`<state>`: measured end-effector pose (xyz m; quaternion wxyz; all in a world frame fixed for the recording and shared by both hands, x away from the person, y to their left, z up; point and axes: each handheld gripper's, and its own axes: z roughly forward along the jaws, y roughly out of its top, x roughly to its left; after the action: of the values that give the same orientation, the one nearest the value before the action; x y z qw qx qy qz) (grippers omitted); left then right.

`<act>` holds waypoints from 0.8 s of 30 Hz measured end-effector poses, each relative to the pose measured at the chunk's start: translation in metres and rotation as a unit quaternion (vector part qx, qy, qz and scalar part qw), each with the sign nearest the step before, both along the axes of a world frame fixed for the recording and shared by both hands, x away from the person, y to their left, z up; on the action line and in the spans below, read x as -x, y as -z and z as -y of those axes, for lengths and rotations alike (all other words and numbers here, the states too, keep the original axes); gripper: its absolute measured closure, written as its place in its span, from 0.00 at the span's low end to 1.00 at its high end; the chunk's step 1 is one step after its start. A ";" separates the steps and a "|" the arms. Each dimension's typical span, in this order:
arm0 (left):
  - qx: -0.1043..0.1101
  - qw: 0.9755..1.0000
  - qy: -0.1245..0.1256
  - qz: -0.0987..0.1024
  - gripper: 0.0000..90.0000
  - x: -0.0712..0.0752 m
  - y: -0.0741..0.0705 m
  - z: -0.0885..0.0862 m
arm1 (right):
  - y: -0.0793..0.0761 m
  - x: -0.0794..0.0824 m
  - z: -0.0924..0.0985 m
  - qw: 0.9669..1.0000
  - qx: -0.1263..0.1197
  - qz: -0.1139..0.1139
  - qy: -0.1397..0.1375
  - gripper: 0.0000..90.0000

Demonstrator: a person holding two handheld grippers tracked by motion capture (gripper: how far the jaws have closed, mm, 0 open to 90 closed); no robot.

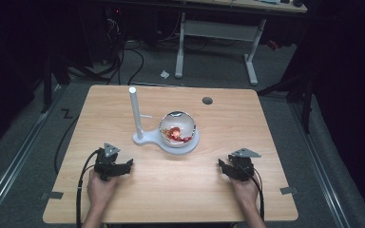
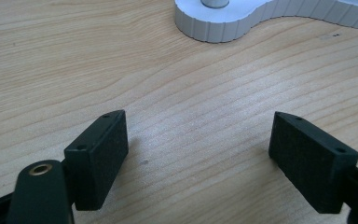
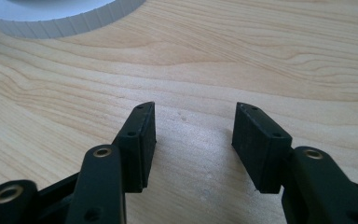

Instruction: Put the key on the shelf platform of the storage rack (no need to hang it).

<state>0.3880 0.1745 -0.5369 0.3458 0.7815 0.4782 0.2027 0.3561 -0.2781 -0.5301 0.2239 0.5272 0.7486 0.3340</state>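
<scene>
Both grippers rest on the wooden table (image 1: 171,185), well apart. The left gripper (image 2: 198,140) gapes wide over bare wood, grasping nothing. The right gripper (image 3: 193,140) is parted too, narrower, nothing between its pads. The white stand (image 1: 145,139) sits mid-table, at one o'clock from the left gripper, its post (image 1: 135,111) upright. The clear globe (image 1: 177,127) sits on it; the red bits (image 1: 177,134) inside are too small to identify. Both gripper views cut the stand's ribbed edge off at twelve o'clock.

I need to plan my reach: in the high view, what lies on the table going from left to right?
Left tool → white post → glass bowl on the white stand → dark round hole in the table → right tool. Both tools are open and hold nothing.
</scene>
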 end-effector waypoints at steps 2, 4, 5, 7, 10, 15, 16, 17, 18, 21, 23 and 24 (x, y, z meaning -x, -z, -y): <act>0.000 1.000 0.000 0.000 0.22 0.000 0.000 0.000 | 0.000 0.000 -0.001 1.000 0.001 0.001 0.000 0.55; 0.000 1.000 0.000 0.000 0.22 0.000 0.000 0.000 | 0.000 0.000 -0.001 1.000 0.004 0.002 -0.002 0.54; 0.000 1.000 0.000 0.000 0.22 0.000 0.000 0.000 | 0.000 0.000 -0.001 1.000 0.006 0.001 -0.003 0.53; 0.000 1.000 0.000 0.000 0.22 0.000 0.000 0.000 | 0.000 0.000 -0.003 1.000 0.016 0.003 -0.006 0.52; 0.000 1.000 0.000 0.000 0.22 0.000 0.000 0.000 | 0.001 0.000 -0.004 1.000 0.018 0.004 -0.007 0.52; 0.000 1.000 0.000 0.000 0.22 0.000 0.000 0.000 | 0.001 0.001 -0.004 1.000 0.020 0.004 -0.002 0.49; 0.000 1.000 0.000 0.000 0.22 0.000 0.000 0.000 | 0.000 0.001 -0.005 1.000 0.021 0.004 -0.001 0.49; 0.000 1.000 0.000 0.000 0.22 0.000 0.000 0.000 | 0.000 0.001 -0.005 1.000 0.023 0.005 -0.002 0.49; 0.000 1.000 0.000 0.000 0.22 0.000 0.000 0.000 | 0.000 0.002 -0.005 1.000 0.023 0.005 -0.002 0.49; -0.001 1.000 0.000 0.000 0.22 0.000 0.000 0.000 | 0.001 0.001 -0.004 1.000 0.019 0.003 -0.003 0.49; -0.001 1.000 0.000 0.000 0.22 0.000 0.000 0.000 | 0.001 0.001 -0.004 1.000 0.019 0.003 -0.003 0.49; -0.001 1.000 0.000 0.000 0.22 0.000 0.000 0.000 | 0.001 0.001 -0.004 1.000 0.019 0.003 -0.003 0.49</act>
<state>0.3878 0.1744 -0.5369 0.3454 0.7816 0.4781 0.2032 0.3552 -0.2744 -0.5307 0.2351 0.5196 0.7555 0.3223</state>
